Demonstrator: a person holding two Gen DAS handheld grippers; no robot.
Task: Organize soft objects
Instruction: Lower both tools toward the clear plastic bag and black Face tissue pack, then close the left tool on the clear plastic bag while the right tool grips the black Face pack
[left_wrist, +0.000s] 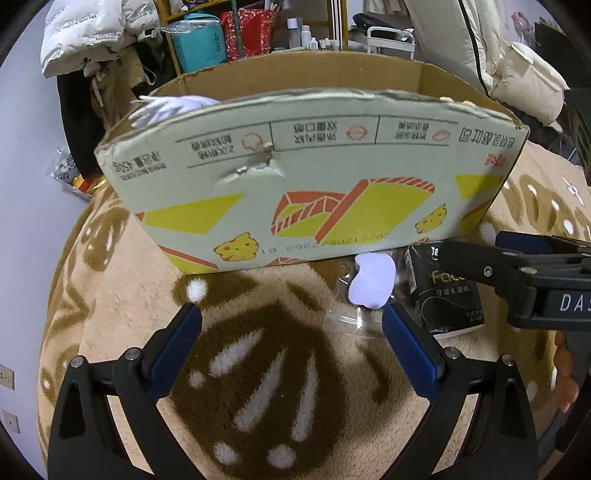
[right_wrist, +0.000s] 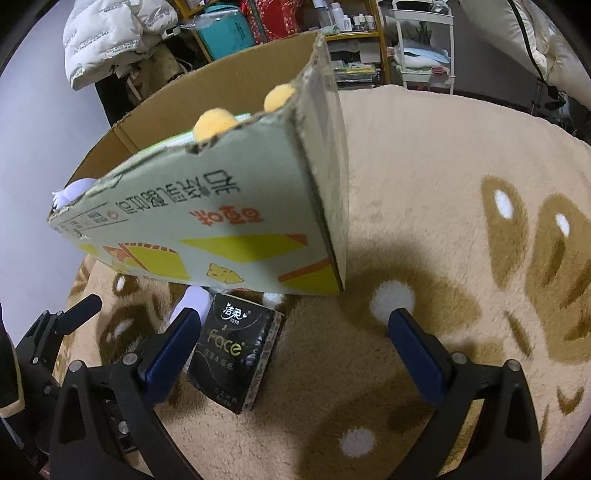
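Note:
A black tissue pack (right_wrist: 236, 350) lies on the rug by the cardboard box (right_wrist: 207, 221). It sits between the fingers of my right gripper (right_wrist: 293, 332), close to the left finger (right_wrist: 173, 347), and the jaws are open, not pressing on it. A white soft item (left_wrist: 371, 280) in clear wrapping lies beside the tissue pack (left_wrist: 443, 291), just past the right fingertip of my open left gripper (left_wrist: 295, 325), which has only rug between its fingers. Yellow plush parts (right_wrist: 214, 125) and something white (left_wrist: 173, 107) poke above the cardboard box's (left_wrist: 295, 177) torn rim.
A beige and brown patterned rug (left_wrist: 266, 369) covers the floor. The right gripper's body (left_wrist: 517, 273) crosses the right side of the left wrist view. Behind the box are shelves with bags (left_wrist: 221, 37), hanging coats (left_wrist: 85, 33) and a white cart (right_wrist: 424, 48).

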